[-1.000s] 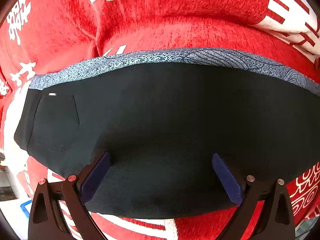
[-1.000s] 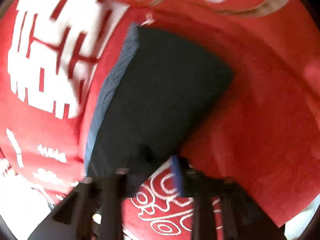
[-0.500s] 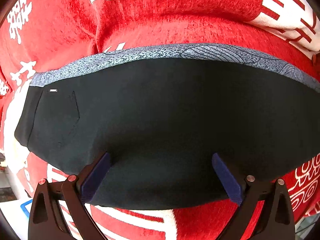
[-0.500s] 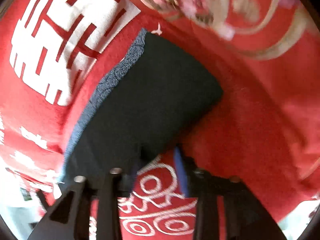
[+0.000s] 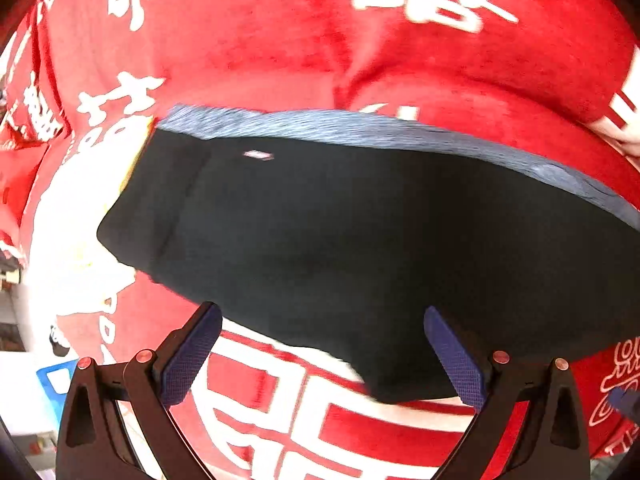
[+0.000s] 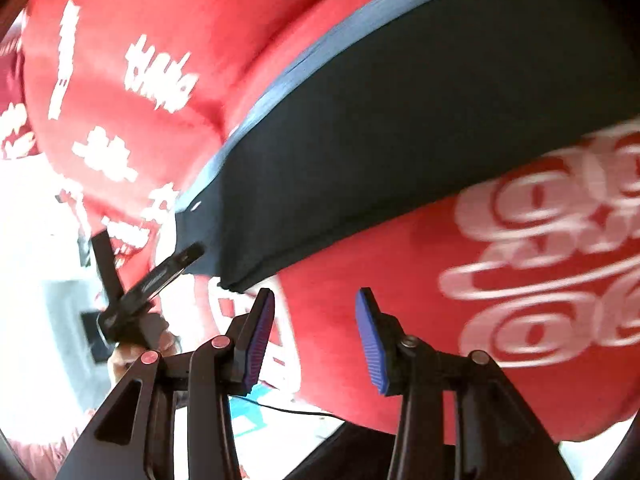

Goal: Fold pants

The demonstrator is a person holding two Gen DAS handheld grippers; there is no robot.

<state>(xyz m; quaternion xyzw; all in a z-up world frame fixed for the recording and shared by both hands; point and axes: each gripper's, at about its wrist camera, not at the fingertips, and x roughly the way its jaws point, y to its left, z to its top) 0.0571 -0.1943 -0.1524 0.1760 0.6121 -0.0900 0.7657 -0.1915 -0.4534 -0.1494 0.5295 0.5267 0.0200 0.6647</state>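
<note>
Down at the bottom of the left wrist view, the left gripper (image 5: 322, 354) has its two blue-padded fingers (image 5: 191, 356) spread wide apart, with nothing between them but the near edge of the cloth. Right there in front of the fingertips lie the pants (image 5: 360, 240), black and folded into a broad slab, their near hem dipping down between the pads and running just beside the right-hand pad. They rest flat on the red blanket (image 5: 280, 52), a plush spread covered in big white characters. On the left part of the pants a seam line runs down the fabric, and a small pale tag (image 5: 258, 155) sits near the top edge. Farther back, a grey-blue patterned band (image 5: 360, 130) runs along the far edge of the pants, and behind that the red blanket bulges up in soft folds. Over in the right wrist view, the right gripper (image 6: 316, 332) is parted too, blue pads (image 6: 372, 344) apart with only red blanket showing between them, gripping nothing. Just beyond its left fingertip sits the folded corner of the pants (image 6: 400, 140), layers stacked at the edge, the dark slab stretching away to the upper right with the blue band along its far side. To the left, the other gripper's black frame is visible, blurred, near that corner.
</note>
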